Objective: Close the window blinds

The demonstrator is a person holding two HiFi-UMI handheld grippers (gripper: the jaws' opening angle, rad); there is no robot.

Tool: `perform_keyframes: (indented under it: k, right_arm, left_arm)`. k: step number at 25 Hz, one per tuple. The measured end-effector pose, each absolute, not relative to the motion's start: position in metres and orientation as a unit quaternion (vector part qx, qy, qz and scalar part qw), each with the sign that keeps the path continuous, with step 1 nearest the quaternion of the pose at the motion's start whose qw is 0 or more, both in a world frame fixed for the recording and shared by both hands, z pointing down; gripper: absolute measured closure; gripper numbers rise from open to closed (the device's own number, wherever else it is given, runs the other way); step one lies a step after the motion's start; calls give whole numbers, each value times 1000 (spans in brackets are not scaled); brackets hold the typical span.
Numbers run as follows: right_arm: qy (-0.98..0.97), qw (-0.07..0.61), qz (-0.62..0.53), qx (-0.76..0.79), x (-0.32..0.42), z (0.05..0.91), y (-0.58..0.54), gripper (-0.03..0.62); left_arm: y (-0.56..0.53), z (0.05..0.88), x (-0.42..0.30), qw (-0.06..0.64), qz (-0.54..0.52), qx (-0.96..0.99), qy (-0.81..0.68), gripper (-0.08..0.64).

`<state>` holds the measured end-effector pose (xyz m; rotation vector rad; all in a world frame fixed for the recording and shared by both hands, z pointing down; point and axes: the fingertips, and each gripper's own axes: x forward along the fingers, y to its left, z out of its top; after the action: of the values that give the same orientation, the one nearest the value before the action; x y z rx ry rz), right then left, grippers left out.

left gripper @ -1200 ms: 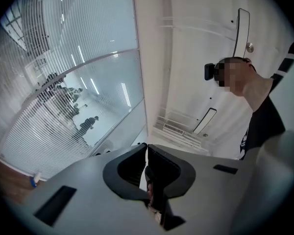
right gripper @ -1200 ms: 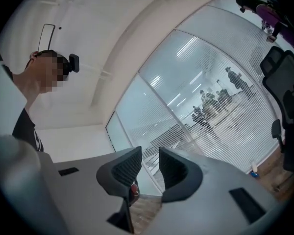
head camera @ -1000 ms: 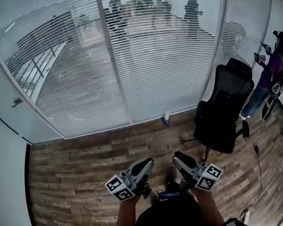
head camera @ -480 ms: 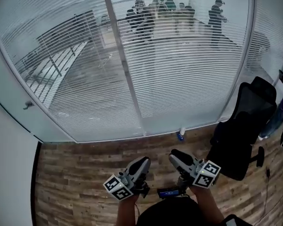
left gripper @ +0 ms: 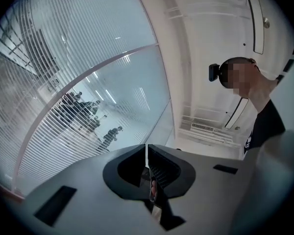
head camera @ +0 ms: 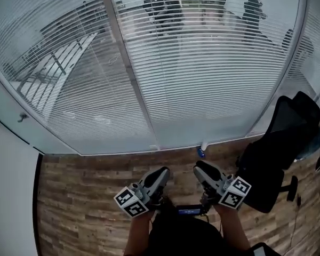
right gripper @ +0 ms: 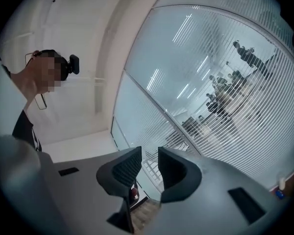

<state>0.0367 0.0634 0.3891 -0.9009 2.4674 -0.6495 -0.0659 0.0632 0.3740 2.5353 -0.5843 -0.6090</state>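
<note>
White horizontal blinds [head camera: 202,79] hang behind the glass wall ahead, their slats standing apart so that several people beyond show through. The blinds also fill the left gripper view [left gripper: 63,82] and the right gripper view [right gripper: 235,106]. My left gripper [head camera: 162,170] is held low near my body, well short of the glass, its jaws shut together with nothing in them [left gripper: 146,148]. Beside it my right gripper [head camera: 199,168] is open, a narrow gap between its jaws and nothing held [right gripper: 150,153]. No blind cord or wand is visible to me.
A white frame post [head camera: 130,73] divides the glass panels. A black office chair [head camera: 280,153] stands at the right on the wood floor. A small blue and white bottle [head camera: 201,151] sits at the foot of the glass. A door handle [head camera: 22,117] shows far left.
The head view has swung left toward the glass and come nearer; the chair has slid to the right edge. Both grippers stay low in front of me, states unchanged.
</note>
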Motion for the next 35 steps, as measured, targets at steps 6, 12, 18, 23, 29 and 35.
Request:
perform_keyframes:
  k: [6,12,18,23,29,35]
  right_arm:
    - [875,220,-227,-366,62,387,3,492]
    - [868,215,-207,-397,59,365,-56,492]
    - [868,184,-213,-409,32,364,-96,492]
    - [868,171,-226,-409,23,374,-119,492]
    - [867,187,-239,-395,37,386,-137,492]
    - [875,211,-231,-369,73,382,-168,492]
  left_arm:
    - [-7,375,-51,243,-222,925,-187,551]
    - [-75,364,-58,261,-222,924,-168,551]
    - [-127,362,-83,280,-250,913,-159,551]
    - [-152,380,-89,303,-245,905,-170,551]
    - [-169,386,-82,303,-237,902,-194,549]
    - [-198,385,-63,298,-255,890,-233,549]
